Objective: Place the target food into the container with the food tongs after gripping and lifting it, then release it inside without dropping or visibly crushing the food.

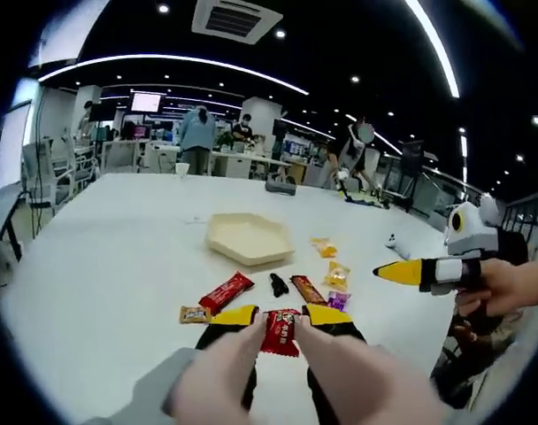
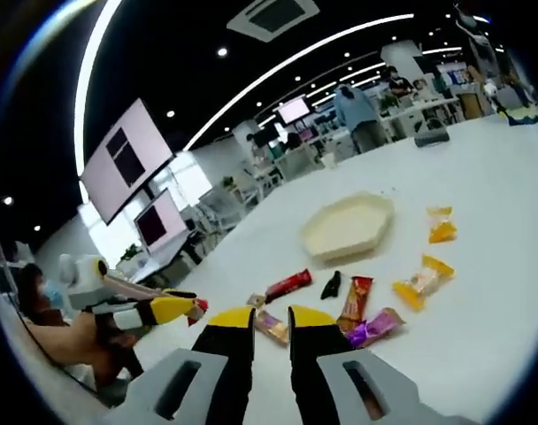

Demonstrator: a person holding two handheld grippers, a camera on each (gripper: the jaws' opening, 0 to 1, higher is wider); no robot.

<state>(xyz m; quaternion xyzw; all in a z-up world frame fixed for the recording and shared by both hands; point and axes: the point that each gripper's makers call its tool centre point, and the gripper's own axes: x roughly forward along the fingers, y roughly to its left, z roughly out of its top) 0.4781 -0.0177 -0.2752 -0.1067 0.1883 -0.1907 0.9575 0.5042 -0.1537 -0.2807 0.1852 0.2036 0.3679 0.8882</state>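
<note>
In the left gripper view the left gripper [image 1: 280, 316] has its yellow-tipped jaws closed in on a red candy packet [image 1: 280, 332], one tip at each side of the wrapper, with the packet low over the white table [image 1: 101, 266]; whether it is lifted clear of the surface cannot be told. The right gripper [image 1: 402, 273] enters that view from the right, held in a hand [image 1: 508, 288], its yellow tips appearing drawn together to a point with nothing visible between them. In the right gripper view the right gripper's [image 2: 269, 317] own tips stand a little apart and hold nothing, a small gold-wrapped candy [image 2: 271, 327] lying on the table beyond the gap. Just past the left gripper lie a long red bar [image 1: 226, 292], a small orange packet [image 1: 194, 314], a black piece [image 1: 278, 284], a brown bar [image 1: 308, 289], a purple candy [image 1: 339, 300] and yellow candies [image 1: 337, 275]. Farther out sits the cream hexagonal container [image 1: 249, 238], holding no food. People stand at desks in the background
</note>
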